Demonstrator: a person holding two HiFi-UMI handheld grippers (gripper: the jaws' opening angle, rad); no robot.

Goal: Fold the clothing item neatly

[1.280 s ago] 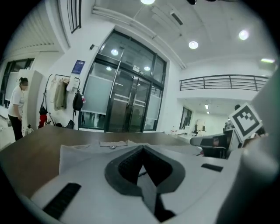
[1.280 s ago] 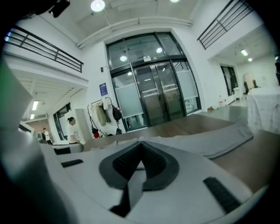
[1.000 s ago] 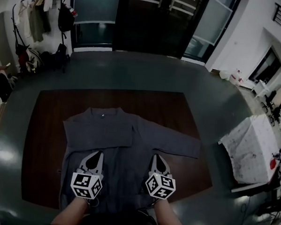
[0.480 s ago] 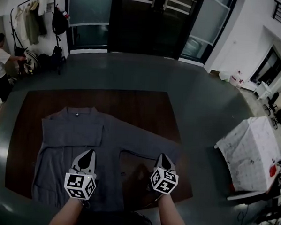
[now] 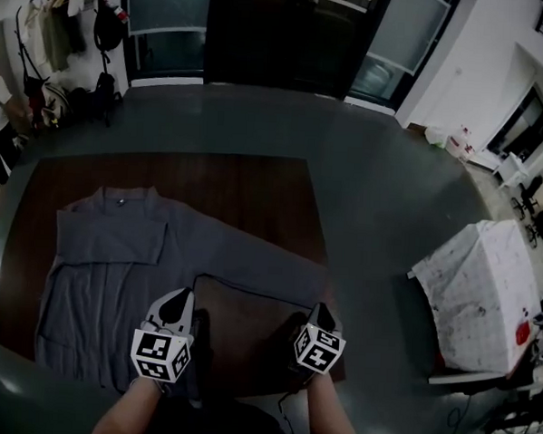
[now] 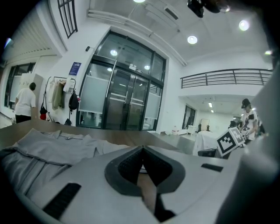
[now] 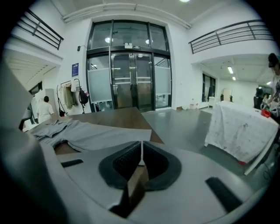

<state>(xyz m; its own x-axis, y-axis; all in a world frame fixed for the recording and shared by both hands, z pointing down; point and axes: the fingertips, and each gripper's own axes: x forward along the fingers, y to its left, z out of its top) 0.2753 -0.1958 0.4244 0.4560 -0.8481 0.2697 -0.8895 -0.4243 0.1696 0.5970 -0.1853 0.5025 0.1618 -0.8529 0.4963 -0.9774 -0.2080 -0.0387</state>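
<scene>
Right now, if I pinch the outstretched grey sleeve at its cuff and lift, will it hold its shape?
Probably not. The sleeve lies limp and flat against the table, so it would likely droop from a pinch. It looks like thin cloth, so it is probably light. Pushed, it may bunch up rather than slide whole.

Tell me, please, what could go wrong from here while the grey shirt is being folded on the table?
1. The long sleeve of the shirt ends close to the right edge of the table; a push could probably slide it off.
2. The left gripper and right gripper are both shut and empty; if they meet the cloth this way, they may only wrinkle it instead of gripping.
</scene>
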